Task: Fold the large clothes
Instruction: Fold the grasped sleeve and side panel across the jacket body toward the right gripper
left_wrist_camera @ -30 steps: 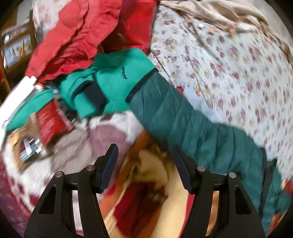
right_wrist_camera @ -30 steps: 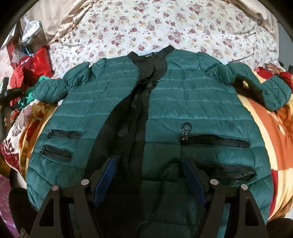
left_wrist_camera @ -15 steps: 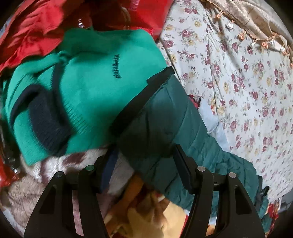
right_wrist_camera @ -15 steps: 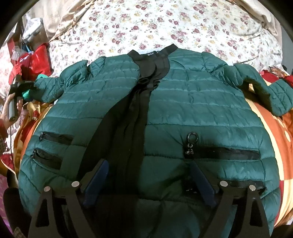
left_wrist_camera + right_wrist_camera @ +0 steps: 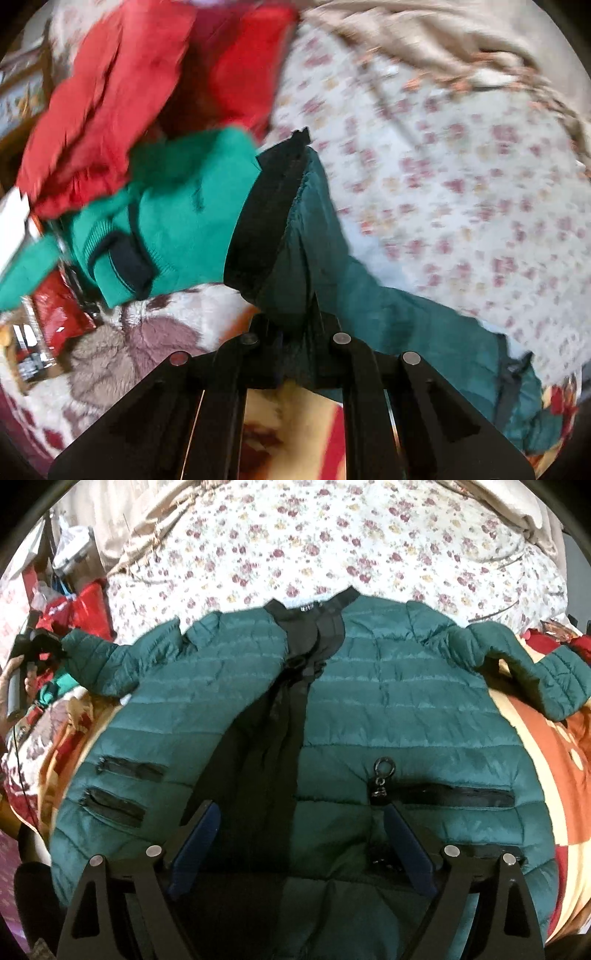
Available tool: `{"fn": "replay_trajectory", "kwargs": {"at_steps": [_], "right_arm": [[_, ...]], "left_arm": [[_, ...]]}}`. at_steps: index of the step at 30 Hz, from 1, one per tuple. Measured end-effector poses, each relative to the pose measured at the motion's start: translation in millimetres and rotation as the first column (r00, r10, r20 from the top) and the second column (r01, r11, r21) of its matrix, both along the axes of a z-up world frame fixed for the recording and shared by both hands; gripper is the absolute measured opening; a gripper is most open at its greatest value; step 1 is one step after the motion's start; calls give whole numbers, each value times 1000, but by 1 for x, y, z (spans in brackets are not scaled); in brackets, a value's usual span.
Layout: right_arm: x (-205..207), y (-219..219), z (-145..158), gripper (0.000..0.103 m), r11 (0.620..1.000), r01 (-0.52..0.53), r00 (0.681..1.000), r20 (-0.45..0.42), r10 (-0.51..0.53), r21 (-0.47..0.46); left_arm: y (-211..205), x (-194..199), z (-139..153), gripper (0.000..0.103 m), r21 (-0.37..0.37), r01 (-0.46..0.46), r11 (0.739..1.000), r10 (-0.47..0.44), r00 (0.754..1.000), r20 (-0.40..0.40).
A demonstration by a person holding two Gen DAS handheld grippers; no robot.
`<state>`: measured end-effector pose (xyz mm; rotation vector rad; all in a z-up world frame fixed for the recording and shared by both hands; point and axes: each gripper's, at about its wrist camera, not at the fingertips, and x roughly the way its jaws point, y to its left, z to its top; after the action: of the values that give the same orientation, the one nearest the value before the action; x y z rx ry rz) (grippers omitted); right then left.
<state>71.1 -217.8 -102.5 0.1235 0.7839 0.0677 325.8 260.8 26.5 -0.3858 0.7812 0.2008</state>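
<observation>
Dark green puffer jacket (image 5: 388, 709) lies front-up, spread flat on the bed, collar twd the flowered sheet (image 5: 332, 535), hem nearest the right cam. Front is open down the middle, black lining showing; laid out this way prob. so sleeves can fold in over the body first.

Left tool (image 5: 295, 325) is clenched on the jacket's sleeve (image 5: 332, 266) near the cuff (image 5: 273, 206); black cuff band sticks up past the fingers, sleeve cloth bunched between them. Right-wrist view shows same sleeve end lifted a bit at far left, w/ the left tool at its tip. Grip at the cuff makes sense: gives control of the whole sleeve for swinging it across the chest.

Right tool (image 5: 299, 845) is released, jaws wide, hovering over the hem by the zip line, holding nothing; whether it touches the cloth, can't tell. Likely waiting to pin the body or take the other side.

Other sleeve lies bent at right, untouched. A bright green sweater (image 5: 166, 221) and red clothes (image 5: 110, 92) sit piled just beside the held cuff; risk of snagging them.
</observation>
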Motion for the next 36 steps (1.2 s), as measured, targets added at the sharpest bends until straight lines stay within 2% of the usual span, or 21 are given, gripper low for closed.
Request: {"fn": "replay_trajectory", "kwargs": {"at_steps": [3,5,10,13,16,18,20,22,24,27,29,31,36], "right_arm": [[-8,-4,8,89,1000,6,1000,26,-7,14],[-14,-10,12,89,999,20,999,41,-21,26],[-26,-26,22,89,997,58,996,67,-62,57],[-31,-35,26,89,994,81,993,77,-86,67],[-32,-43,25,89,991,102,992,68,-108,81],[-31,-49,24,89,988,116,991,55,-122,97],[-29,-54,23,89,986,129,990,41,-134,107],[-26,-58,23,89,984,134,990,24,-137,117],[-22,-60,26,89,983,131,991,12,-133,127],[-14,-58,32,89,985,116,993,4,-117,129],[-3,-51,38,89,987,85,996,-11,-84,137],[11,-41,40,89,986,38,999,-41,-32,161],[58,-3,45,89,975,-76,992,-84,95,210]], "left_arm": [[-34,-17,29,8,16,86,996,-87,995,51],[-67,-29,45,8,14,172,985,-172,981,84],[-145,-49,47,8,-14,343,939,-340,935,100],[-192,-58,25,8,-34,427,904,-424,903,74],[-237,-66,-17,8,-55,486,872,-486,874,8],[-255,-74,-42,8,-46,494,868,-495,868,-30],[-272,-80,-72,8,5,483,876,-481,873,-86],[-280,-87,-92,8,53,479,876,-470,874,-124],[-285,-94,-109,12,99,495,863,-477,864,-161],[-286,-111,-113,22,155,522,839,-505,852,-139],[-286,-126,-112,43,172,537,826,-524,843,-117],[-282,-140,-112,53,165,547,821,-540,837,-91],[-269,-167,-119,53,159,546,822,-543,837,-68]]}}
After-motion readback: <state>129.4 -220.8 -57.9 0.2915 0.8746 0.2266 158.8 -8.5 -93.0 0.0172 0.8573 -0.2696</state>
